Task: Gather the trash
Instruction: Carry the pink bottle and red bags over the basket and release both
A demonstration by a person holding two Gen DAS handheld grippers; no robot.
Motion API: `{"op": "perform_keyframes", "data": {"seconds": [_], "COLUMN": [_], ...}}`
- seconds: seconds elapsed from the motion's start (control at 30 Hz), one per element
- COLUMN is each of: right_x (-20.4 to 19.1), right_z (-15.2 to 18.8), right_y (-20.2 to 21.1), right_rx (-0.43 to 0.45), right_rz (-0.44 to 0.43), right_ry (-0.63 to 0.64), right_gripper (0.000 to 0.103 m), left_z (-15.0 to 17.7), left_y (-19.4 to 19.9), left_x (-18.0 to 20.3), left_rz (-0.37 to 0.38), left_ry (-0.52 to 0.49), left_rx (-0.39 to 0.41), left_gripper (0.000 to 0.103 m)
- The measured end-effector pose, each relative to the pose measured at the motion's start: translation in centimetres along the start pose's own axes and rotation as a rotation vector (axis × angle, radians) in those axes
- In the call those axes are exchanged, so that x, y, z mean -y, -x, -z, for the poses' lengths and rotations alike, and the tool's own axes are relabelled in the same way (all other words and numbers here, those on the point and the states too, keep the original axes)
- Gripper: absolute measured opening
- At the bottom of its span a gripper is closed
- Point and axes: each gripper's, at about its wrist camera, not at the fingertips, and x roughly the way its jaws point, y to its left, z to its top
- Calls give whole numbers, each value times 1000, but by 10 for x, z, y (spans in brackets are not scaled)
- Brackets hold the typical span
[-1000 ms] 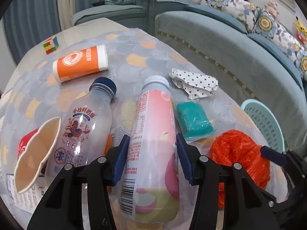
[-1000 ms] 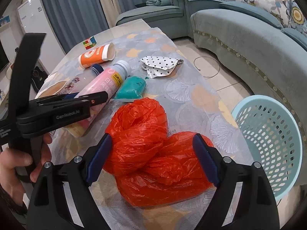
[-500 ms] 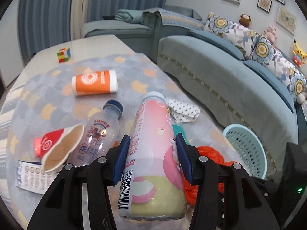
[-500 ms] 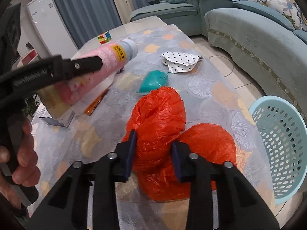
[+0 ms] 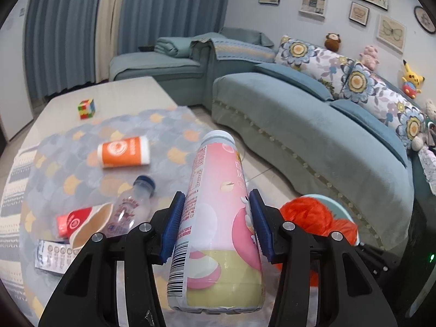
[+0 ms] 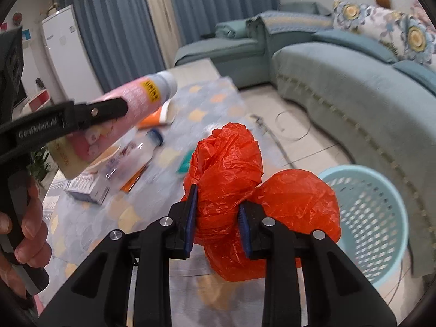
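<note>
Pink bottle (image 5: 218, 226) is sitting clamped between the blue pads (image 5: 172, 229) of the left gripper (image 5: 216, 227), raised above the table (image 5: 54, 147), cap pointing toward the sofa (image 5: 313, 125). Its base is hiding part of the tabletop below; label text is too small to read. Right gripper (image 6: 216, 224) is pinching the red bag (image 6: 231, 169), jaws drawn in tight on one crumpled lobe; a second lobe is bulging out to the right. Whether the bag is clear of the table I cannot tell. In the left view the bag (image 5: 313, 215) is mostly covered by the gripper body.

Basket (image 6: 373, 218) is standing on the floor beside the table, just right of the bag; its near rim is cut off by the right gripper.

On the patterned cloth: orange cup (image 5: 124, 151) lying on its side, clear bottle (image 5: 133, 207) with a blue cap, a red-and-cream cup (image 5: 81, 226) beside it, a printed packet (image 5: 53, 256) partly under that cup. A colour cube (image 5: 87, 108) is sitting well apart, on bare tabletop. Right view of the table is motion-blurred; a teal item (image 6: 186, 162) there is unidentifiable.

Room: blue curtains (image 5: 68, 32), framed pictures (image 5: 313, 2), plush toys along the sofa back.
</note>
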Motion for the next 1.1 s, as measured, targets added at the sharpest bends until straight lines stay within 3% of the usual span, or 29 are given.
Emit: {"op": "perform_keyframes", "data": {"seconds": [0.27, 0.53, 0.77, 1.1], "right_x": [51, 118, 176, 220], "right_z": [-14, -7, 15, 53], "right_y": [42, 67, 66, 39], "right_rx": [70, 83, 30, -104], "right_rz": [118, 230, 303, 368], "right_ry": [-53, -155, -287, -386], "right_gripper": [24, 24, 24, 26], "left_z": [-7, -5, 9, 48], "left_y": [6, -16, -49, -97], "left_x": [48, 104, 146, 178], "left_rz": [57, 139, 207, 295], "left_ry": [-53, -103, -129, -86], "left_rx": [20, -12, -79, -198], "left_gripper": [47, 47, 47, 47]}}
